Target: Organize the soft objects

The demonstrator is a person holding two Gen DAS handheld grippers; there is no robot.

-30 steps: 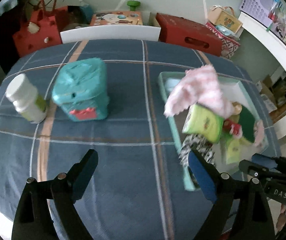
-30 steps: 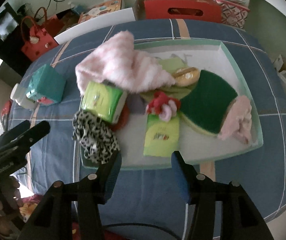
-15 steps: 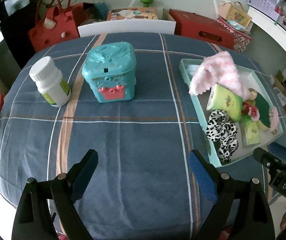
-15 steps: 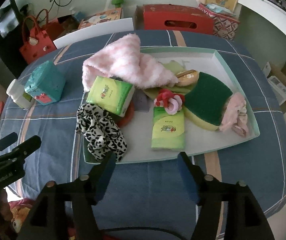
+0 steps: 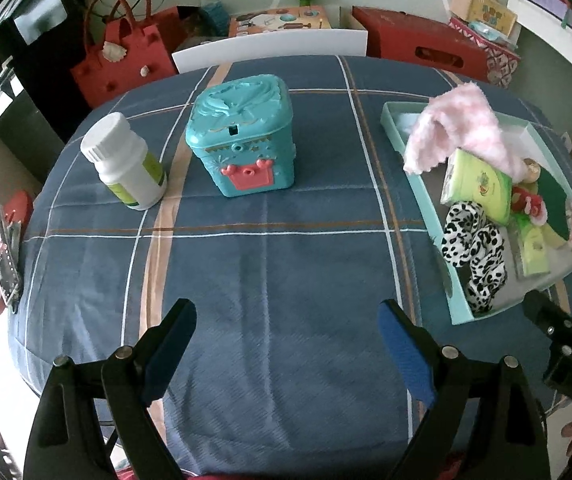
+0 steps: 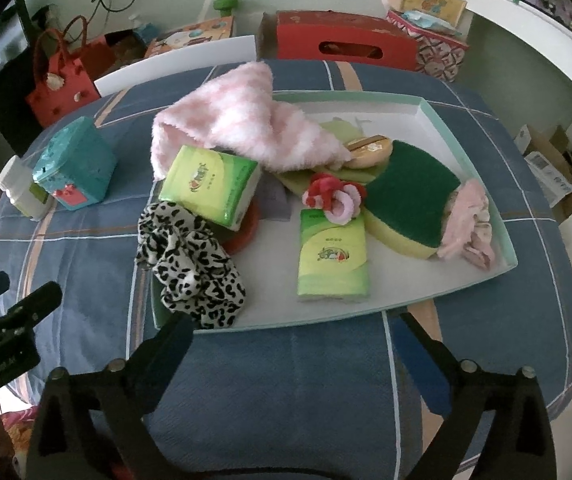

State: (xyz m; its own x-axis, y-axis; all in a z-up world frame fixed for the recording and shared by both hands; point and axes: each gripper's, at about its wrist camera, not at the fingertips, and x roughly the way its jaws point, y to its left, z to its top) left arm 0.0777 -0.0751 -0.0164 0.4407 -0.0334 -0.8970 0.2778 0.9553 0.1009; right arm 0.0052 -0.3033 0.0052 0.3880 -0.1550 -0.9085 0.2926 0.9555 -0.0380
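A pale green tray (image 6: 482, 280) on the blue plaid tablecloth holds soft things: a fluffy pink cloth (image 6: 241, 128), a leopard-print scrunchie (image 6: 189, 260), two green tissue packs (image 6: 209, 186) (image 6: 332, 258), a green-and-yellow sponge (image 6: 410, 196), a red-pink scrunchie (image 6: 332, 198) and a pink cloth (image 6: 468, 224). The tray also shows in the left wrist view (image 5: 422, 204). My right gripper (image 6: 294, 340) is open and empty, just in front of the tray's near edge. My left gripper (image 5: 286, 332) is open and empty over the bare cloth, left of the tray.
A teal toy box (image 5: 241, 136) and a white pill bottle (image 5: 125, 164) stand on the table's left half. A white chair back (image 5: 269, 50), a red bag (image 5: 121, 56) and a red box (image 5: 422, 44) lie beyond the far edge.
Both grippers have drawn back toward the near table edge, so the tray, box and bottle look farther away. Both stay open and empty. Nothing on the table has moved.
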